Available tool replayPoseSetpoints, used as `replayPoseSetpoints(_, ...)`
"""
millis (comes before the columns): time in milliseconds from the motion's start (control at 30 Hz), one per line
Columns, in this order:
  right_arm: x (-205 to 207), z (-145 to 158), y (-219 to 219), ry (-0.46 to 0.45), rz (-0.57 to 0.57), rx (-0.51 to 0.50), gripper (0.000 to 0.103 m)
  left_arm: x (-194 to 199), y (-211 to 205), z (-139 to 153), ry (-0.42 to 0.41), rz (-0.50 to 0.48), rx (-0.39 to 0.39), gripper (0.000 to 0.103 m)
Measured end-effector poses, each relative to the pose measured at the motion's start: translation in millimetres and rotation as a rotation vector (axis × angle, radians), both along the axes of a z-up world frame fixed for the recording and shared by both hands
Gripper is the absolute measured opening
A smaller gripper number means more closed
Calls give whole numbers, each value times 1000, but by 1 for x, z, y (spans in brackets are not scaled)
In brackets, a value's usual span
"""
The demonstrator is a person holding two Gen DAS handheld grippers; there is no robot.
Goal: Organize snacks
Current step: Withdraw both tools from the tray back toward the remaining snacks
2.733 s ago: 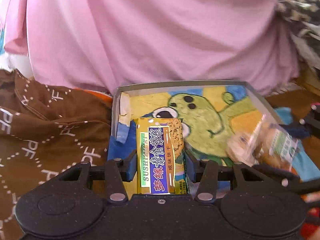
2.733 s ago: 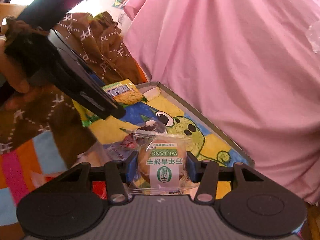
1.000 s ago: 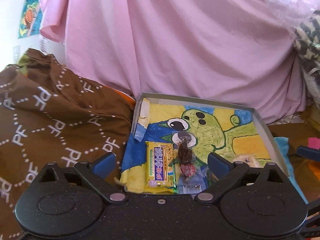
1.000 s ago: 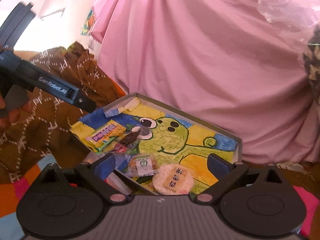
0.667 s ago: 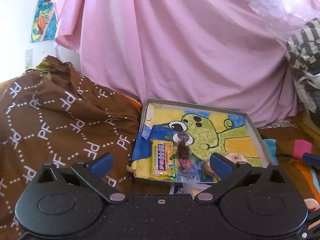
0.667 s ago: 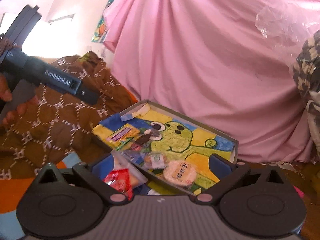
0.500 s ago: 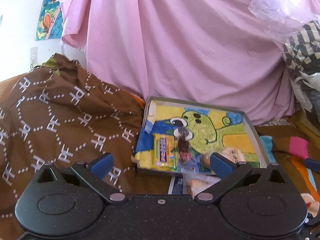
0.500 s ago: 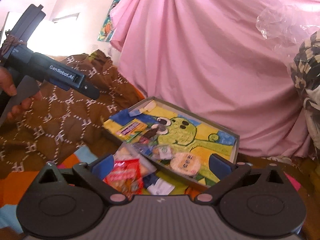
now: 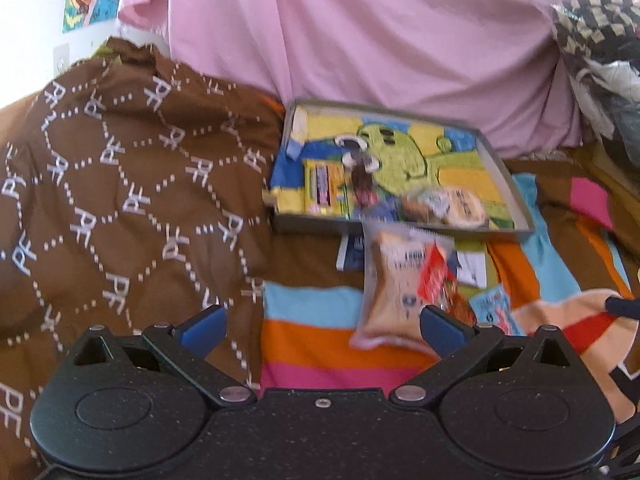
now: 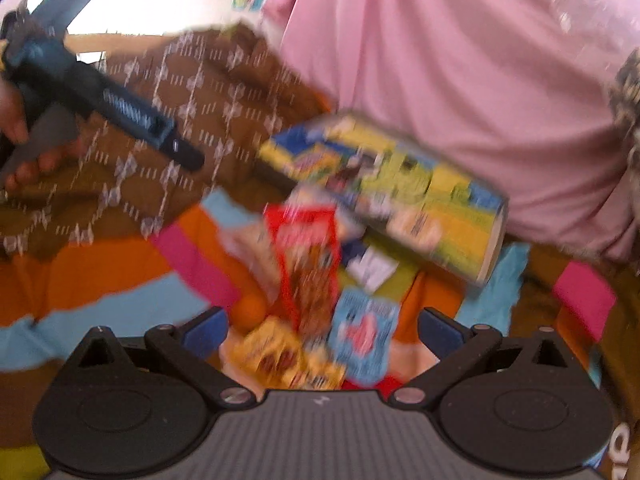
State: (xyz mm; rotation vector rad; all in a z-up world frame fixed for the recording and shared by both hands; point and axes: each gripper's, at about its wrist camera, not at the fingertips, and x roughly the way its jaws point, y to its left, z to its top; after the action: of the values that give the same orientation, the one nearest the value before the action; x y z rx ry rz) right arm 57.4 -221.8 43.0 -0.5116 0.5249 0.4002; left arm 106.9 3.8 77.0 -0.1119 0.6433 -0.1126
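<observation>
- Your left gripper (image 9: 322, 326) has its blue-padded fingers spread wide with nothing between them, above a soft cloth striped in blue, orange and pink (image 9: 312, 336).
- Your right gripper (image 10: 322, 330) is spread just as wide and holds nothing; its view is heavily motion-blurred.
- The shallow grey cardboard tray (image 9: 516, 204), lined with a crayon-bright green cartoon creature on yellow and blue, lies on the bedding against the draped pink sheet (image 9: 360, 32).
- Inside the tray, near its left wall, lies a flat yellow rectangular biscuit packet with a purple label (image 9: 320, 190); beside it is a small dark wrapped sweet (image 9: 362, 186), and toward the near rim sit round cakes in crinkly clear wrappers (image 9: 444, 206).
- Outside the tray, just in front of its near rim, a clear plastic pouch with a pale tan cake (image 9: 394, 288) lies on the striped cloth, a glossy red snack packet (image 9: 438, 280) overlapping its right edge.
- A small light-blue sachet (image 9: 494, 312) lies to the right of those; the right wrist view adds a crumpled yellow foil wrapper (image 10: 280, 356) close to the right gripper.
- A brown quilted fabric with white dotted lettering (image 9: 120, 200) bunches up left of the tray.
</observation>
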Motion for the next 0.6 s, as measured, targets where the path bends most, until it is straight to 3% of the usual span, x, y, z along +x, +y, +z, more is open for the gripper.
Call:
replayPoseSetpoints(200,-6,-22,-2,90,6,-16,103,-8,-4,-12,45,-13,17,102)
replayPoseSetpoints(600,-3,-42,-11,159,-42,-14,103,-16,-27,-44,127,-138,57,102)
